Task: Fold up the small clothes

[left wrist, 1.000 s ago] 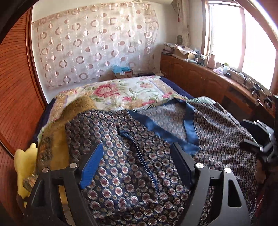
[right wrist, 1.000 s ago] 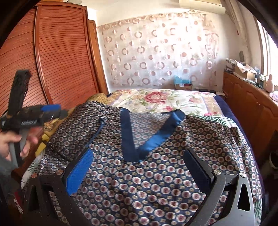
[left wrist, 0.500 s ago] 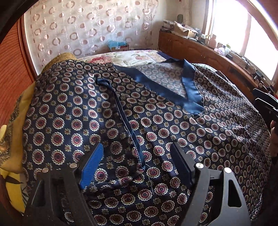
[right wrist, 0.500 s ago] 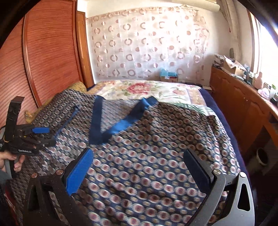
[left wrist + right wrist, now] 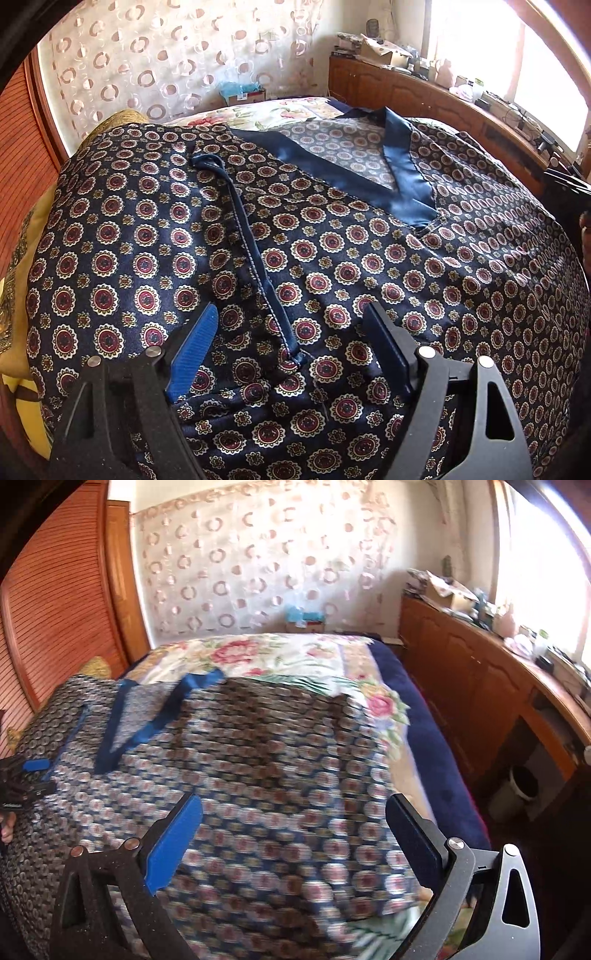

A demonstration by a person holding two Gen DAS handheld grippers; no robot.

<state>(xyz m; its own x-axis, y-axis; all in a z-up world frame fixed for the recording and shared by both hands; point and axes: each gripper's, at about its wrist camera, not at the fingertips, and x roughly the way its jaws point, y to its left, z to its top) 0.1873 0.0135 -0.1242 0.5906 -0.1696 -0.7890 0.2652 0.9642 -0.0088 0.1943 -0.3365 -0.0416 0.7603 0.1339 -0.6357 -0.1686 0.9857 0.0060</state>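
Observation:
A dark blue satin top [image 5: 332, 266] with red and cream medallions lies spread flat on the bed, its blue V-neck band [image 5: 399, 184] toward the far side. A narrow blue stitched strip [image 5: 255, 258] runs down its front. My left gripper [image 5: 290, 312] hovers just above the cloth with the strip's lower end between its fingers; the jaws are opening and the pads press on nothing. My right gripper [image 5: 293, 801] is over the right part of the top [image 5: 258, 746], near its right edge. Its jaws are closing but still wide, with only flat cloth under them. This view is blurred.
A floral bedspread [image 5: 295, 653] with a navy border covers the bed. A yellow cushion [image 5: 22, 258] lies at the left edge. A wooden sideboard [image 5: 480, 686] with clutter runs along the right wall, a bin [image 5: 517, 786] beside it. Slatted wooden doors [image 5: 55, 609] stand at the left.
The left gripper has sunk closer to the top and tilted down. The right gripper has swung right, from over the neckline toward the top's right edge.

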